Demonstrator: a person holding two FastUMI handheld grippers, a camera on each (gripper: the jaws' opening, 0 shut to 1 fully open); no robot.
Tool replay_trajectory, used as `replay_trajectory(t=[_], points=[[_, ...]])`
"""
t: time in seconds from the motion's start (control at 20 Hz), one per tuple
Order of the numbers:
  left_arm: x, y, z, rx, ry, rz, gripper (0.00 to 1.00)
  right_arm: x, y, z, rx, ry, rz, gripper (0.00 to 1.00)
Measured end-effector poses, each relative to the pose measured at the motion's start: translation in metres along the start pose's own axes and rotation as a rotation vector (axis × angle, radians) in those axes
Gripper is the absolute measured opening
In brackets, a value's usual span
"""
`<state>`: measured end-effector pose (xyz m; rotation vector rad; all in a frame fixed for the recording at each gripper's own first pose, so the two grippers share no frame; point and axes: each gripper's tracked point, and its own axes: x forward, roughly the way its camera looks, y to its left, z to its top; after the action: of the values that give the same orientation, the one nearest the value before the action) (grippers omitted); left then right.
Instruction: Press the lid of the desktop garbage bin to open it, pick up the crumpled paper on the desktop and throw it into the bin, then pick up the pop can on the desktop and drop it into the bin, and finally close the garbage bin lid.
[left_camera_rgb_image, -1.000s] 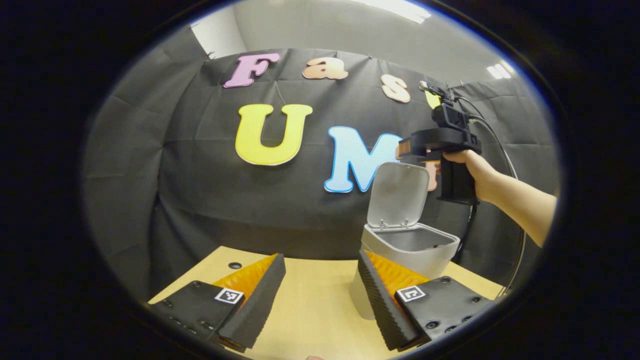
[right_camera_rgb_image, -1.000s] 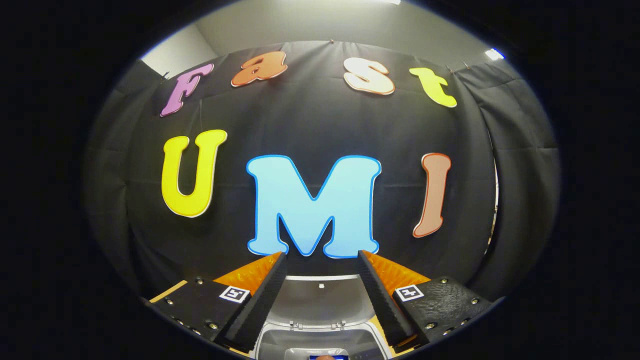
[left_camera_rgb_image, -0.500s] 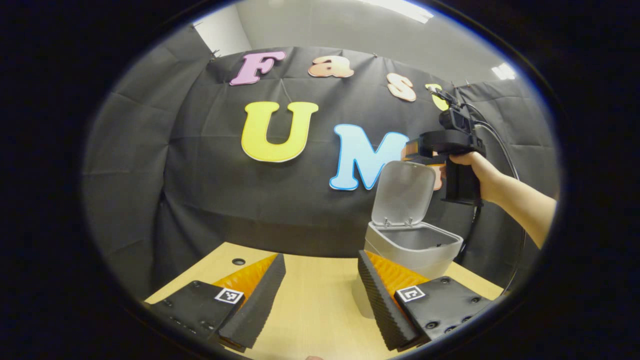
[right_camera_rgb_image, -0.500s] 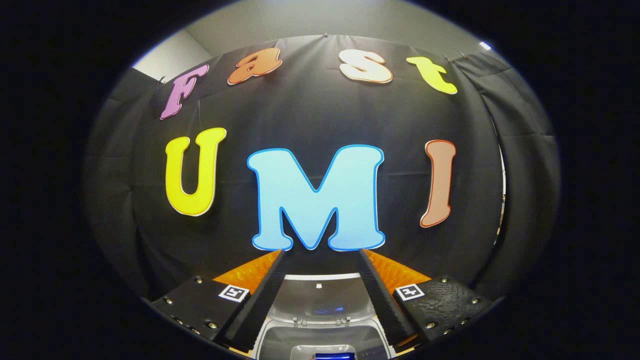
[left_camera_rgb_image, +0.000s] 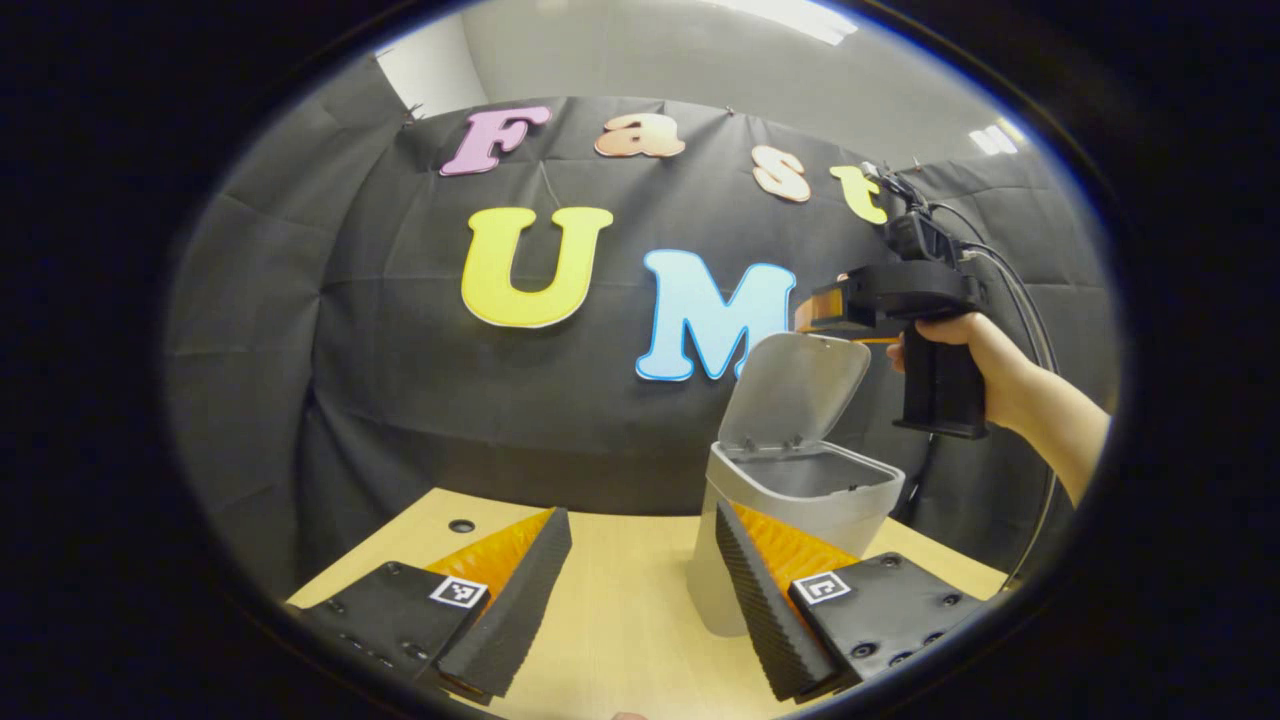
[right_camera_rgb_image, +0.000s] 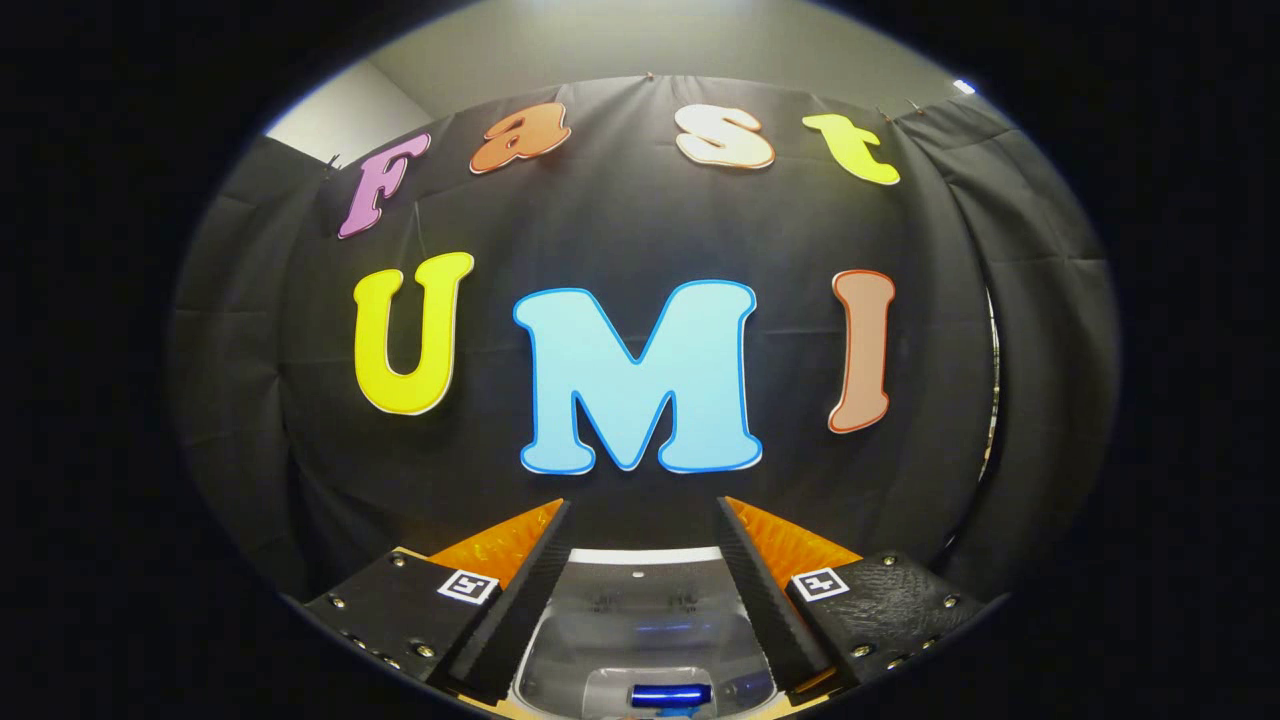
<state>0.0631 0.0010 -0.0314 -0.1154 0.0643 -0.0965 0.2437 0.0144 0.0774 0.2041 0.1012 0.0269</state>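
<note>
The bin (left_camera_rgb_image: 790, 520) is pale grey with a lighter lid (left_camera_rgb_image: 800, 390), standing on a light wood-grain table (left_camera_rgb_image: 620, 610). Inside it lies a shiny blue can (right_camera_rgb_image: 670, 694). The wall cloth (left_camera_rgb_image: 400, 380) is black.

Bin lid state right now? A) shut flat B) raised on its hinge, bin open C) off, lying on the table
B: in the left gripper view the lid stands tilted up from the back of the bin, whose inside shows open below it.
</note>
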Motion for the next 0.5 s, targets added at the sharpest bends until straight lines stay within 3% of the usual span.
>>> replay_trajectory(t=[0.5], points=[[-0.006,-0.003,-0.003,0.007,0.013,-0.008,0.95,-0.028,0.003,-0.075,-0.013,0.123,-0.021,0.91]])
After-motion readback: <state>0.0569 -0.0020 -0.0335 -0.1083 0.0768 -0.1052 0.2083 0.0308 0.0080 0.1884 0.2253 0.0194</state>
